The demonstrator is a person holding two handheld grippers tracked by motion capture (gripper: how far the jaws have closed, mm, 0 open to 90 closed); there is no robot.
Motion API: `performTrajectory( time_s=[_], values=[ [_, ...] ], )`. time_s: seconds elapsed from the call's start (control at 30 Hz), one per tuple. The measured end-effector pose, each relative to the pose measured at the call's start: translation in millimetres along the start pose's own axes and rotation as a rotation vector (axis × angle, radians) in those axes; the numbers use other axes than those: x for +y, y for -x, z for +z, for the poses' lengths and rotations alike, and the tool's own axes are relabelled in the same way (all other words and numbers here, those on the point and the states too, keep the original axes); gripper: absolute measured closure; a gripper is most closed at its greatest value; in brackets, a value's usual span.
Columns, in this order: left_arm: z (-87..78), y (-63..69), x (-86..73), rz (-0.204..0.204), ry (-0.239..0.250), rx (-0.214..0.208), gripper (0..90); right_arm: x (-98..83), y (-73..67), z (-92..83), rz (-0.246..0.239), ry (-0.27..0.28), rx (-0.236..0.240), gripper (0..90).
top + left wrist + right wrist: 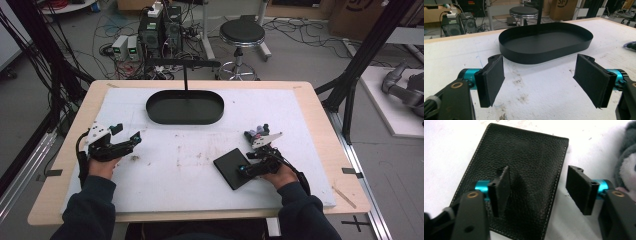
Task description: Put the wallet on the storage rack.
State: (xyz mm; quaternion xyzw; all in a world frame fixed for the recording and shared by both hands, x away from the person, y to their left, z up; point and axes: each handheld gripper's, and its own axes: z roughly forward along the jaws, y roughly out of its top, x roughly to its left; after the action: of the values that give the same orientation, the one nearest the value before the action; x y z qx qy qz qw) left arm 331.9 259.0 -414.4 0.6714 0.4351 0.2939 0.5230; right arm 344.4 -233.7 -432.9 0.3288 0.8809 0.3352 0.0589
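Here, the work in hand is the pick-up of the wallet; places are given from the tray.

Landmark: the tray point(185, 107), a black oval dish at the far middle of the mat point(150, 175), nothing in it.

Wallet: the wallet point(231, 167) lies flat and closed on the mat, well nearer the person than the tray and off to its right, turned askew to the table edge.

Right gripper: the right gripper point(537, 188) hangs just over the wallet with its jaws apart and nothing clamped. One jaw stands over the leather, the other over bare mat just past the stitched edge, so that edge sits between them.

Left gripper: the left gripper point(540, 80) rests low on the mat, nearer than the tray and to its left, pointing at it, jaws wide apart with nothing between them.

Plush toy: a grey plush toy point(256, 133) lies between tray and wallet, just beyond the right hand.

Risk, slide: the wallet is thin and flat, so I judge the jaws may close on the edge without getting under it and merely push it across the mat.

Risk, flap: a pinch on the top leaf alone could let it fall open when lifted.

Risk, toy: a swing toward the tray could clip the toy, since it sits close by.

Risk, tilt: a grip at one edge may let the far side droop and slip.
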Motion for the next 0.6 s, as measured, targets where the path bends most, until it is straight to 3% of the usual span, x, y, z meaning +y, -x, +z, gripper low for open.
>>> performTrajectory(
  time_s=[0.13, 0.2, 0.3, 0.33, 0.37, 0.6],
  values=[
    [0.8, 0.3, -0.4, -0.003, 0.000, 0.000, 23.9, -2.6, 5.1, 2.0, 0.038, 0.008, 0.060, 44.0],
    [0.7, 0.6, -0.2, -0.001, -0.001, -0.002, 23.9, -2.5, 5.6, 2.0, 0.043, 0.007, 0.063, 44.9],
    [1.0, 0.5, -0.1, -0.002, 0.000, 0.000, 24.0, -1.7, 7.2, -1.1, 0.071, 0.018, 0.031, 62.2],
    [1.1, 0.5, -0.1, -0.002, 0.000, -0.001, 24.0, -1.7, 7.2, -1.1, 0.071, 0.018, 0.031, 62.2],
    [1.2, 0.4, -0.1, -0.003, -0.001, 0.000, 24.0, -1.8, 9.4, -2.9, 0.084, 0.027, 0.036, 70.2],
    [0.6, -0.6, -0.3, -0.002, -0.003, 0.000, 24.0, -0.1, 8.9, -8.1, 0.067, 0.064, 0.029, 86.0]
  ],
)
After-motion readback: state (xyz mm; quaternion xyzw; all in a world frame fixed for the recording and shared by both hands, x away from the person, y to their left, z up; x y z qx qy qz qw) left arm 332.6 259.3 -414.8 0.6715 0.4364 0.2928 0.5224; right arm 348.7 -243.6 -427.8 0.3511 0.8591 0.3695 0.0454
